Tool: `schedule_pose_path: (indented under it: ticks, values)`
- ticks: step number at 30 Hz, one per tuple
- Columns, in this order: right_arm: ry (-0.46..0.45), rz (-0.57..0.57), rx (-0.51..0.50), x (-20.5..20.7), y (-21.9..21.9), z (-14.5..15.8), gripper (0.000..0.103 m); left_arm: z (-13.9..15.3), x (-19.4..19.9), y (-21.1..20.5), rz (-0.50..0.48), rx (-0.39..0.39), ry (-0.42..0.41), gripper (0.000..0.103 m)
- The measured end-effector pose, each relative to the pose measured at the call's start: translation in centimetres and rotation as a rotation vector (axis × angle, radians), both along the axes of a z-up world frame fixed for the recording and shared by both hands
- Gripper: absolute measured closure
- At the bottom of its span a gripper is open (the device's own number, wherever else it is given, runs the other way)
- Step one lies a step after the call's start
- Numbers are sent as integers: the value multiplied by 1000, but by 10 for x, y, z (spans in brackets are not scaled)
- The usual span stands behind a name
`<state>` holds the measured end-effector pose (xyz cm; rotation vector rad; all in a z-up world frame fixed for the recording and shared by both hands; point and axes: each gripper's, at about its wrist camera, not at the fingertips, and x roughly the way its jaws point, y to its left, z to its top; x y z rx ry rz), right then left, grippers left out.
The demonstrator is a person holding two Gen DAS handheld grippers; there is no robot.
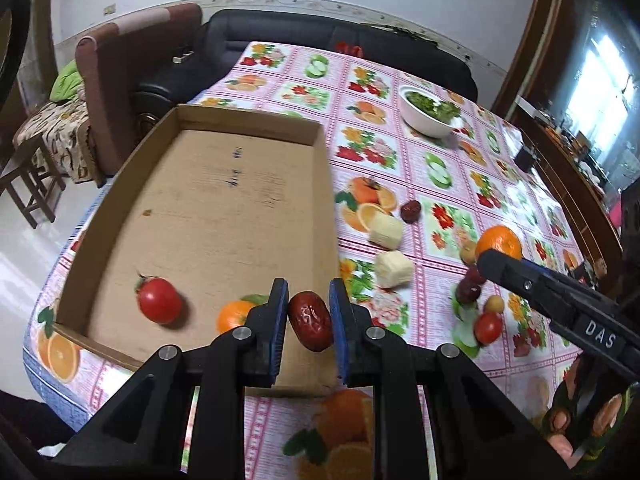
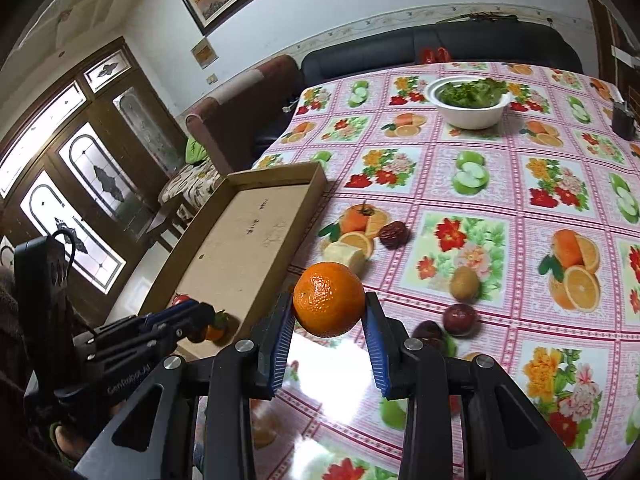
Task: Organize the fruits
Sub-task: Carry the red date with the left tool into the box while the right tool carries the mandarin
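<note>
My left gripper (image 1: pixel 309 312) is shut on a red date (image 1: pixel 311 320) and holds it over the near right corner of the cardboard tray (image 1: pixel 224 208). In the tray lie a tomato (image 1: pixel 159 300) and a small orange (image 1: pixel 234 314). My right gripper (image 2: pixel 328 320) is shut on an orange (image 2: pixel 328 299) and holds it above the table, right of the tray (image 2: pixel 240 240). It also shows in the left wrist view (image 1: pixel 500 245). Loose on the cloth lie two banana pieces (image 1: pixel 394 268), a date (image 2: pixel 393 234), a kiwi (image 2: pixel 464 282), dark plums (image 2: pixel 459 317) and a tomato (image 1: pixel 488 326).
A white bowl of greens (image 2: pixel 468 98) stands at the far side of the flowered tablecloth (image 2: pixel 520 184). A dark small object (image 2: pixel 624 120) sits at the far right edge. A black sofa (image 1: pixel 280 36) and a brown chair (image 1: pixel 108 80) stand beyond the table.
</note>
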<state>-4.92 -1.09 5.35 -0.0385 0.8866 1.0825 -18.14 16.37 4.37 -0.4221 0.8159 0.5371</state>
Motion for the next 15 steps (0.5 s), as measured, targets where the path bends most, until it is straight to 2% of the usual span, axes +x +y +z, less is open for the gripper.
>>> schedule_pose_path:
  ticks: [15]
  values:
    - [-6, 81, -9, -18, 45, 0, 69, -1, -12, 37, 71, 10, 2, 85]
